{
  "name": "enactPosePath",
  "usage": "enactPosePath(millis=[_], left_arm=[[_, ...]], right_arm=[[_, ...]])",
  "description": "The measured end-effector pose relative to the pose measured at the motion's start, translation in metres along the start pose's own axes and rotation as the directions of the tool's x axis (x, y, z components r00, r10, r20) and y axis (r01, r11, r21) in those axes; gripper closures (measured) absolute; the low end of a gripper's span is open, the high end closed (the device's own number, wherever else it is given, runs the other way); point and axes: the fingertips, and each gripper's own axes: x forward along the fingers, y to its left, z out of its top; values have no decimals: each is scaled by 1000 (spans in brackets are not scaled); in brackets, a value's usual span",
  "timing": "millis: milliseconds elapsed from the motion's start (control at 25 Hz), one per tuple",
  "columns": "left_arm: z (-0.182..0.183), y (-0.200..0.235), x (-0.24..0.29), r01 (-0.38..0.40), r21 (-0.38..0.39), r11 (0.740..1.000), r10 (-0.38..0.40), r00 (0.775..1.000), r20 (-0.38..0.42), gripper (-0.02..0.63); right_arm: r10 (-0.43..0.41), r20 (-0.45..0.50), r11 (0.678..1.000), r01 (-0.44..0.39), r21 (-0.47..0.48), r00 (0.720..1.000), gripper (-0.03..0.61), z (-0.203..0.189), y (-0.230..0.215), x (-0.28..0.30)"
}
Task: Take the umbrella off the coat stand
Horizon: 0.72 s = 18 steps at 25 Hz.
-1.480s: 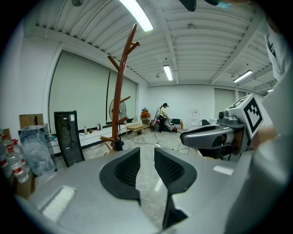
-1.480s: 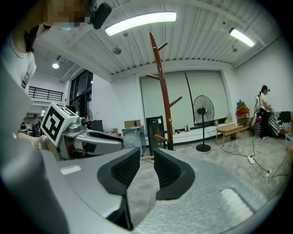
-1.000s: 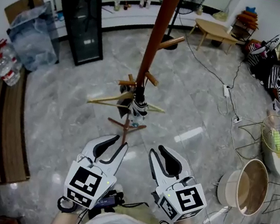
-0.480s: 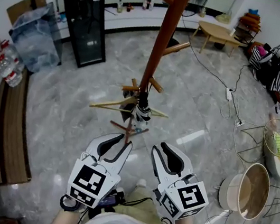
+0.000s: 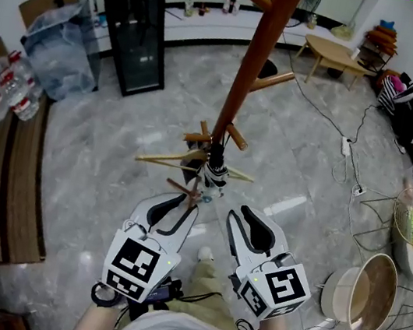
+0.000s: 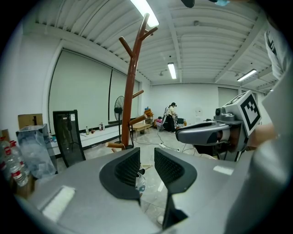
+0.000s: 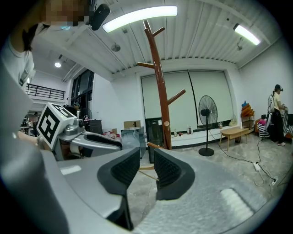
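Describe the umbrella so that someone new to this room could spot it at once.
Find the tall reddish-brown coat stand in the middle of the grey marble floor. Low on its pole, among the short wooden pegs, hangs the folded umbrella: the only dark-and-white fabric thing there.

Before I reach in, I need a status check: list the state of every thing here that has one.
umbrella: folded, hanging low on the stand, untouched.
coat stand: upright.
left gripper: open, empty, short of the umbrella.
right gripper: open, empty.
black cabinet: door shut.
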Motion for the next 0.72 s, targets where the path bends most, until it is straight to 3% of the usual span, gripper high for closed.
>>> enactPosePath(millis=[720], left_arm=[[16, 30, 59, -75, -39, 996, 76, 997, 10, 514]], right_arm=[[68, -36, 998, -68, -10, 997, 488, 9, -53, 57]])
